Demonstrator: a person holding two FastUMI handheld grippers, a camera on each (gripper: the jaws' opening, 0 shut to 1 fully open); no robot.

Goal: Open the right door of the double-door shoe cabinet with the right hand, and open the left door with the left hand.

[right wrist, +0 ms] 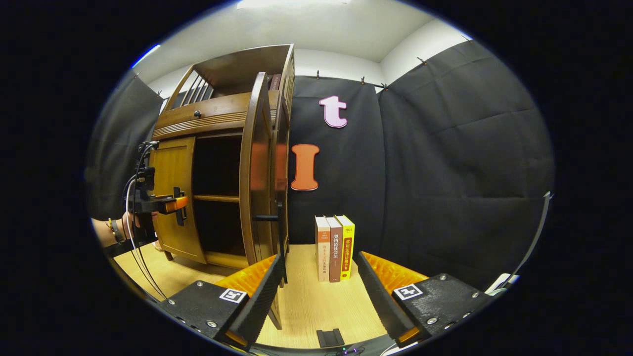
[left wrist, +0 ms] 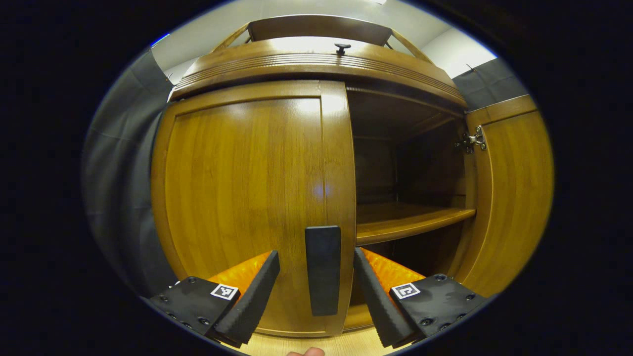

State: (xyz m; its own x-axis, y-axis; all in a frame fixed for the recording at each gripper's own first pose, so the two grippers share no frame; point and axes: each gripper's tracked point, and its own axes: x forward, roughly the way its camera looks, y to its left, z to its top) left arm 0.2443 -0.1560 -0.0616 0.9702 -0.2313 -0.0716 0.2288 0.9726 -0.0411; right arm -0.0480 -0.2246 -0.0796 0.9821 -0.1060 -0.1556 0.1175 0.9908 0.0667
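So the shoe cabinet [right wrist: 217,188] sits on the tabletop [right wrist: 316,301]: right door [right wrist: 257,178] swung wide, left door [left wrist: 247,198] closed. Left hand-held gripper [left wrist: 316,296] is spread around the door's dark handle [left wrist: 323,269], not touching. Right hand-held gripper [right wrist: 319,301] is spread too, near 3 upright books [right wrist: 335,247].

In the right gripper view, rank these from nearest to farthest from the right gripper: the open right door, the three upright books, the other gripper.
1. Open right door, edge beside the right gripper's left finger.
2. Three upright books, ahead by the wall.
3. Other gripper, far left at the closed left door.
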